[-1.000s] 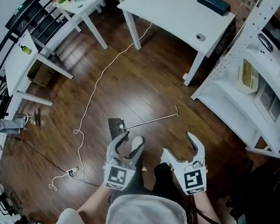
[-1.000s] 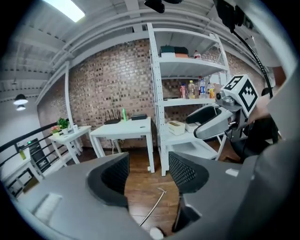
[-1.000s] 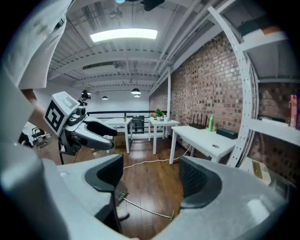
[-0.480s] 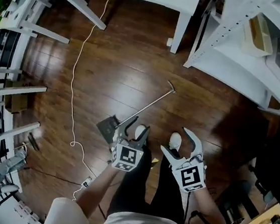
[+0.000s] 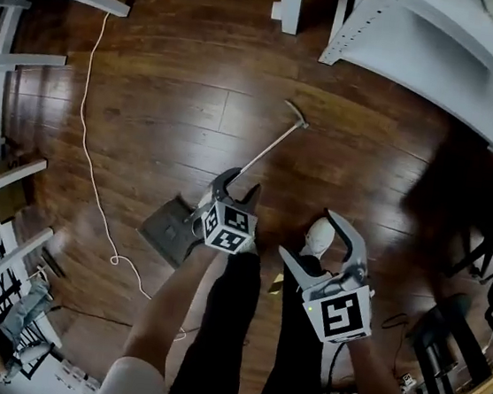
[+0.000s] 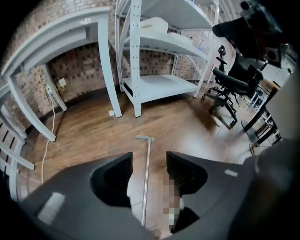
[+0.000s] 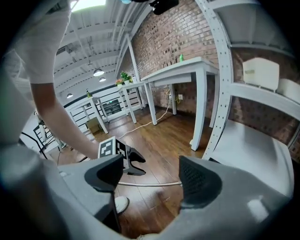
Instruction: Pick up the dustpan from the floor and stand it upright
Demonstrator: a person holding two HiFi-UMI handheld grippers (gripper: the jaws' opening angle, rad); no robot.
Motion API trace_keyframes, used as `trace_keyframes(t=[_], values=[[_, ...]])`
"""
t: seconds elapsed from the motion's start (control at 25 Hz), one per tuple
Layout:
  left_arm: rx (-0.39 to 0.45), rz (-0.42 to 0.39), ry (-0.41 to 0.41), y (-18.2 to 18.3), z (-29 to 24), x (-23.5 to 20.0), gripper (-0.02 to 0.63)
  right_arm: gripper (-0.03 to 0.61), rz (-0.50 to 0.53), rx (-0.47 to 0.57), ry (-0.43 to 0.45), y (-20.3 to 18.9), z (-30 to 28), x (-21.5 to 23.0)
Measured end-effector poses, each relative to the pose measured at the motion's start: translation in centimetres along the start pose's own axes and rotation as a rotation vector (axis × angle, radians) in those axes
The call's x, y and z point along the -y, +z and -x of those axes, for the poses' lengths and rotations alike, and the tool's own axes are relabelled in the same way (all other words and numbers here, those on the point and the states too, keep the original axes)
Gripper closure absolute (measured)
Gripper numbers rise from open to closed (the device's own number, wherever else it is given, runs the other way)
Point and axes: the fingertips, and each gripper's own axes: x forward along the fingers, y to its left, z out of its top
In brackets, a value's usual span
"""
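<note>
We record one dustpan (image 5: 169,229) lying flat on the wooden floor (image 5: 150,108), just ahead of the person's feet. Its long axis runs diagonally in the head view: the dark pan is at lower left, and the thin metal handle (image 5: 270,150) points to the upper right, ending in a short crosspiece. There are two grippers. The left gripper (image 5: 237,186) is low over the handle, close to the pan end. Its jaws are closing, and in its own view the handle runs lengthwise through the gap between them, with neither pad pressing on it. The right gripper (image 5: 312,240) hangs to the right of the handle, beside one white shoe (image 5: 317,236). Its jaws stand apart with nothing between them, and its view shows the handle lying crosswise on the floor beyond. We count one white cable (image 5: 87,154) trailing across the floor at left, well apart from the dustpan, and one white shelf unit (image 5: 442,55) at upper right. The only print we can make out is the black-and-white square markers, on one cube per gripper.
</note>
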Motion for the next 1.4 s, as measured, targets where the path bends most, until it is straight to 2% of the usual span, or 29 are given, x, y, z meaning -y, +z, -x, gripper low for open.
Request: trace_keyframes(t=[0.12, 0.28, 0.4, 0.52, 0.64, 0.8, 0.84, 0.96, 1.08, 1.24, 1.4], values=[[-0.054, -0.009, -0.006, -3.0, -7.8, 0.1, 0.365, 0.219, 0.016, -0.023, -0.011, -4.3, -3.6, 2.2], [-0.134, 0.04, -0.008, -7.3, -15.4, 0.8, 0.375, 0.219, 0.013, -0.033, 0.011, -8.1, -6.3, 3.7], [-0.175, 0.001, 0.008, -9.2, -21.1, 0.4, 0.384, 0.219, 0.012, -0.066, -0.001, -12.1, -8.4, 5.2], [-0.224, 0.011, 0.022, -12.0, -24.4, 0.2, 0.394, 0.22, 0.011, -0.096, 0.003, -16.4, -9.5, 5.1], [-0.233, -0.024, 0.03, -12.6, -26.8, -0.1, 0.407, 0.221, -0.016, -0.112, -0.001, -19.0, -10.0, 5.6], [-0.239, -0.019, 0.026, -12.9, -28.5, -0.7, 0.487, 0.221, -0.006, -0.15, 0.023, -20.3, -10.2, 4.8], [-0.248, -0.018, 0.018, -13.1, -28.6, -0.5, 0.511, 0.221, -0.005, -0.153, 0.029, -20.2, -10.2, 4.6], [-0.272, -0.012, 0.013, -13.0, -27.7, -0.2, 0.518, 0.221, -0.015, -0.138, 0.028, -18.9, -9.8, 4.4], [-0.225, 0.008, 0.011, -10.5, -24.7, -0.8, 0.52, 0.222, -0.048, -0.091, -0.022, -16.3, -9.3, 5.3], [-0.131, 0.049, 0.026, -6.1, -16.2, -2.2, 0.52, 0.229, -0.092, -0.023, -0.048, -10.6, -6.8, 3.9], [-0.03, 0.13, 0.075, -1.0, -7.3, -5.8, 0.522, 0.23, -0.073, -0.013, -0.032, -4.4, -4.0, 1.1]])
